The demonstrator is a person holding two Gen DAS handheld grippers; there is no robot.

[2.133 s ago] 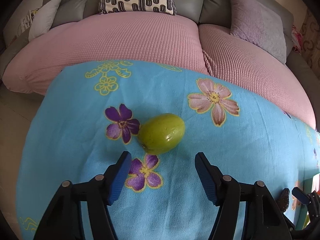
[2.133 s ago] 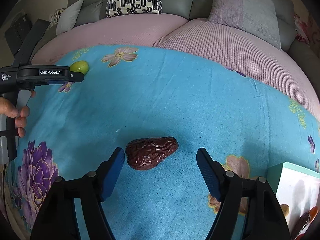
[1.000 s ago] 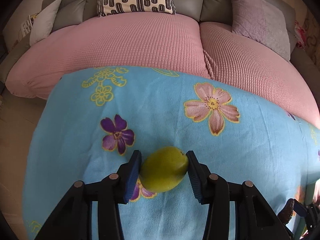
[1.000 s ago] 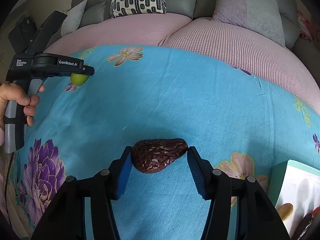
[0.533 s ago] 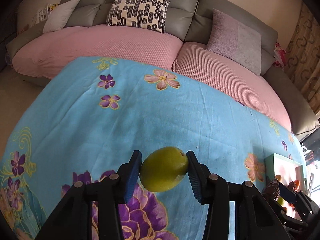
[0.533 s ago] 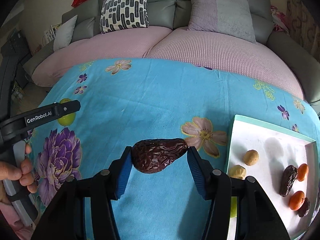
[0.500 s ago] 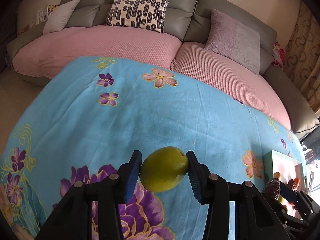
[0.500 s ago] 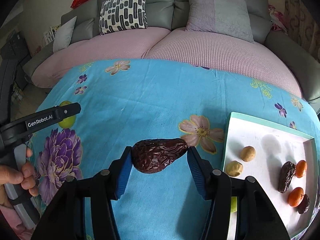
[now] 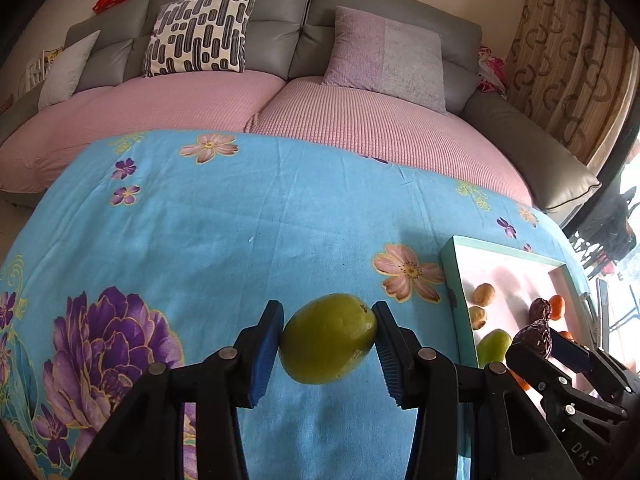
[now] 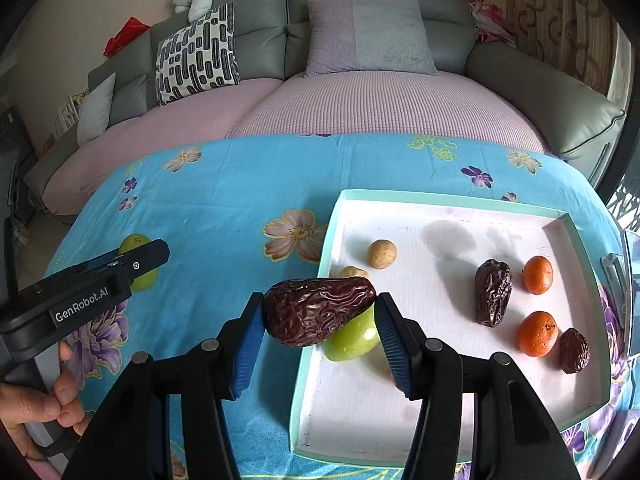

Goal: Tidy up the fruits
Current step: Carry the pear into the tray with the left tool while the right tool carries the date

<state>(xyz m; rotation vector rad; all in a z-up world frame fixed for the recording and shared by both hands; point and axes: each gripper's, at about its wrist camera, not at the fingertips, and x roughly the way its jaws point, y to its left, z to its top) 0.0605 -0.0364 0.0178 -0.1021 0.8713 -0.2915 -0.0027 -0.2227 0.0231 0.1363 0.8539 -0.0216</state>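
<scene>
My left gripper [image 9: 327,338] is shut on a green fruit [image 9: 328,338], held above the blue flowered cloth [image 9: 240,240]. My right gripper [image 10: 319,312] is shut on a wrinkled dark brown date [image 10: 318,310], hovering over the left edge of the white tray [image 10: 440,400]. Inside the tray lie another green fruit [image 10: 354,340], two tan round fruits [image 10: 382,254], two oranges [image 10: 537,334] and two more dates [image 10: 493,298]. From the right wrist view, the left gripper [image 10: 132,266] with its green fruit [image 10: 134,246] hangs at the left. The left wrist view has the tray [image 9: 452,280] at the right.
A pink-covered grey sofa [image 10: 360,100] with a patterned cushion [image 10: 196,56] and a lilac cushion [image 10: 368,36] runs behind the cloth. A person's hand [image 10: 36,400] holds the left gripper's handle. Curtains [image 9: 572,60] hang at the far right.
Both grippers shut on their fruit, lifted it off the cloth and carried it rightward. The tray has come nearer in both views.
</scene>
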